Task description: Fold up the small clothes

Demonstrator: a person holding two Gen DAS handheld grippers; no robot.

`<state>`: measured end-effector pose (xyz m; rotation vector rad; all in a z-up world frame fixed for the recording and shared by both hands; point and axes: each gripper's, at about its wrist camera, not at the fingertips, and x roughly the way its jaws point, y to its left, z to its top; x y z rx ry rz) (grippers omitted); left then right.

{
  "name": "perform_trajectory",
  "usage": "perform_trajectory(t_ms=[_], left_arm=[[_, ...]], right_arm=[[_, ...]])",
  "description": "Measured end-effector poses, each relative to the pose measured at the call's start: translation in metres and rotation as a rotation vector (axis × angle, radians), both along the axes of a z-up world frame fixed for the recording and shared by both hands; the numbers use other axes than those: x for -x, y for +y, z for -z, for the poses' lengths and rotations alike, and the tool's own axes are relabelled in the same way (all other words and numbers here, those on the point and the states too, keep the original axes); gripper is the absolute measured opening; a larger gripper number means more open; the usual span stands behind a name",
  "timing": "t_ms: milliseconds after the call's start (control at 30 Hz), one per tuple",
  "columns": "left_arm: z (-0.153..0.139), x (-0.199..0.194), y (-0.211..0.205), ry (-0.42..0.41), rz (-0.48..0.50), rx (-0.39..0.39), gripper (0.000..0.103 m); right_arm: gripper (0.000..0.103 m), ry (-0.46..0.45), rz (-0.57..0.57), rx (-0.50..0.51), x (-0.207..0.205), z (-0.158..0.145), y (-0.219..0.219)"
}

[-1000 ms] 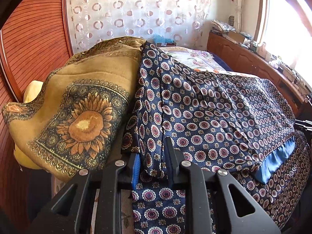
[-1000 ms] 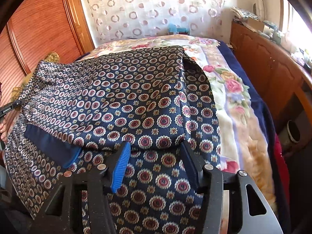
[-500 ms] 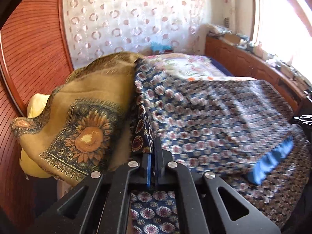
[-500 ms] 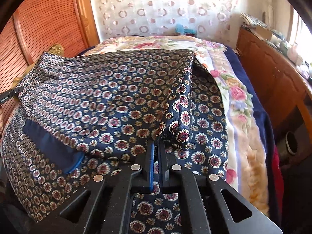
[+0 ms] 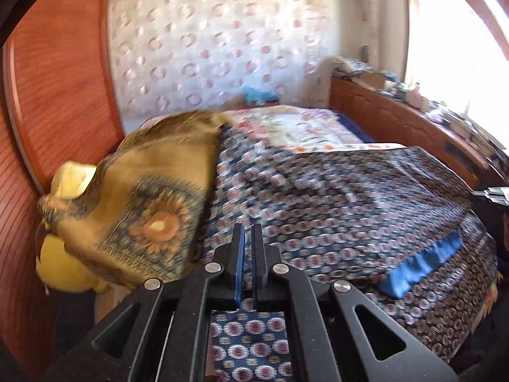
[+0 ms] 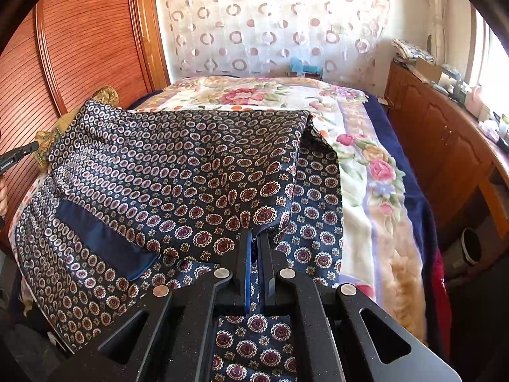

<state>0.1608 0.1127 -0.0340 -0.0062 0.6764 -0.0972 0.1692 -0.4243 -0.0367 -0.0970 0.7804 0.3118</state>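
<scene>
Bed [image 6: 375,172]; both claws clamping patterned cloth [image 6: 178,172].

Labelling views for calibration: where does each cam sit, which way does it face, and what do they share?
Left wrist: sits behind the left tongs, looking down along them at the navy patterned garment and sunflower scarf; tongs shut on the garment.
Right wrist: behind the right tongs, facing the garment and floral bedspread; tongs shut on its edge.
Shared: the garment, dotted curtain, wooden cabinet.

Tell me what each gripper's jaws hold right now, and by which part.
Both hold the navy patterned garment: the right gripper pinches its near folded corner, the left gripper its near edge beside the mustard sunflower cloth.
</scene>
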Motion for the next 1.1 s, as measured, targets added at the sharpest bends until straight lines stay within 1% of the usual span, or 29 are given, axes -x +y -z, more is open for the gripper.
perform_trajectory(t_ms=[33,100,133,200,267,400,500,633,700,800,900,933,1067,1100], left_arm=[[0.004,-0.002,0.003,0.017,-0.007,0.006,0.006],[0.014,-0.008,0.007,0.057,-0.007,0.030,0.039],[0.019,-0.009,0.009,0.072,-0.002,0.042,0.042],[0.027,-0.013,0.009,0.103,0.005,0.044,0.043],[0.035,-0.020,0.009,0.128,-0.009,0.032,0.043],[0.046,-0.034,0.015,0.154,-0.031,0.054,0.043],[0.045,-0.032,0.011,0.151,-0.046,0.020,0.043],[0.042,-0.010,0.007,0.126,-0.058,-0.026,0.043],[0.047,-0.003,0.009,0.137,-0.056,-0.022,0.043],[0.053,-0.007,0.015,0.156,-0.070,-0.015,0.043],[0.049,-0.012,0.018,0.146,-0.055,0.043,0.043],[0.048,-0.015,0.017,0.143,-0.052,0.047,0.043],[0.048,-0.030,0.010,0.159,-0.057,0.013,0.042],[0.049,-0.031,0.008,0.162,-0.059,0.002,0.041]], right_arm=[[0.003,0.005,0.000,0.002,-0.001,0.003,0.001],[0.003,0.015,-0.002,0.005,-0.006,0.006,0.005],[0.003,0.020,-0.003,0.006,-0.009,0.008,0.007],[0.003,0.027,-0.007,0.006,-0.013,0.010,0.010],[0.003,0.029,-0.007,0.005,-0.015,0.011,0.011],[0.003,0.032,-0.007,0.003,-0.018,0.012,0.012],[0.003,0.033,-0.006,0.011,-0.019,0.014,0.014],[0.003,0.035,-0.005,0.006,-0.017,0.016,0.012],[0.003,0.038,-0.005,0.009,-0.017,0.018,0.012],[0.003,0.048,-0.003,0.009,-0.019,0.021,0.010],[0.003,0.052,0.004,0.004,-0.022,0.023,0.007],[0.003,0.052,0.006,-0.002,-0.023,0.023,0.007],[0.003,0.055,0.003,0.002,-0.024,0.026,0.007],[0.003,0.055,0.002,0.006,-0.024,0.027,0.007]])
